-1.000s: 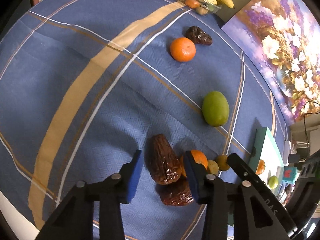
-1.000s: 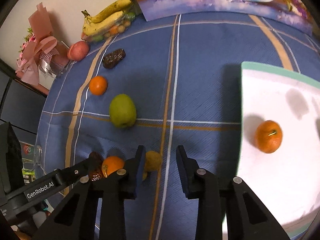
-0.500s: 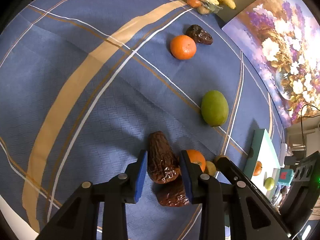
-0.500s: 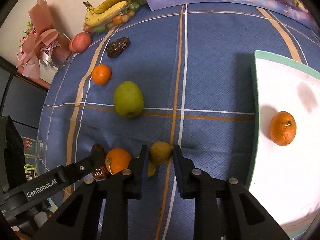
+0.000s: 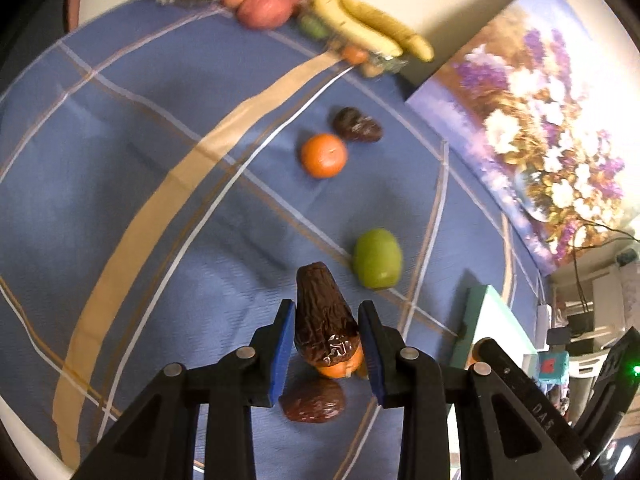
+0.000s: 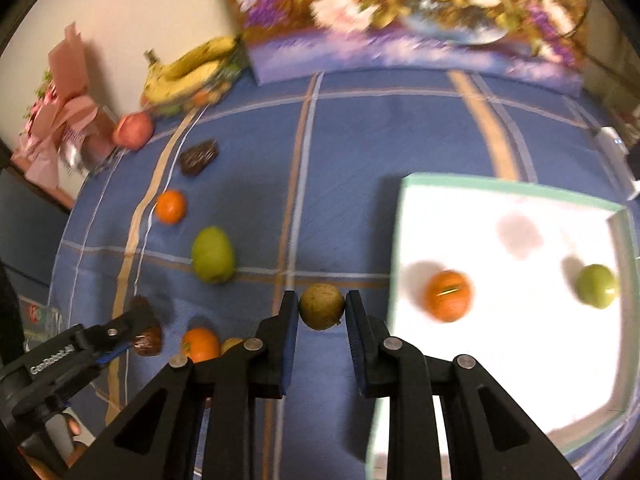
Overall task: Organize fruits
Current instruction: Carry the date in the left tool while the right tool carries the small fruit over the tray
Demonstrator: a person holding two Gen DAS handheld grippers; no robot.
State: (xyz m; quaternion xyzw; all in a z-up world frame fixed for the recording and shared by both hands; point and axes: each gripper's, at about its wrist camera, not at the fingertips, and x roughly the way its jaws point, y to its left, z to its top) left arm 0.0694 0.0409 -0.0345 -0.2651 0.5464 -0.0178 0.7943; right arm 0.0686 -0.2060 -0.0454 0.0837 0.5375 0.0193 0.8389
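Fruits are sitting all over a blue plaid cloth (image 5: 120, 200), and both grippers are already busy with one each. In the left wrist view, the left gripper (image 5: 327, 340) is clamping a big wrinkly brown date (image 5: 322, 316) between its blue pads, low in the middle of the frame, and the date is hanging clear of the cloth. Peeking out right under it is an orange (image 5: 338, 368), and lower down another date (image 5: 314, 402) is lying flat on the cloth. A green fruit (image 5: 377, 258) is resting just up and to the right of the held date. Further up the middle there's a second orange (image 5: 324, 155) with a third date (image 5: 357, 125) almost touching it.

In the right wrist view, the right gripper (image 6: 322, 318) is squeezing a small round brownish-yellow fruit (image 6: 322, 306) at bottom centre. A white tray (image 6: 404, 220) with a teal rim is filling the right side of that frame, and inside it an orange fruit (image 6: 448, 295) is sitting toward its left part while a small green one (image 6: 597, 291) is sitting near its right wall, well apart. The left gripper is also showing at lower left there, date in its jaws.

Along the top of both views, bananas (image 5: 368, 28) are piled by the wall next to a red apple (image 5: 262, 10), and a flower painting (image 5: 540, 140) is leaning at the right. Everything's a bit motion-blurred.
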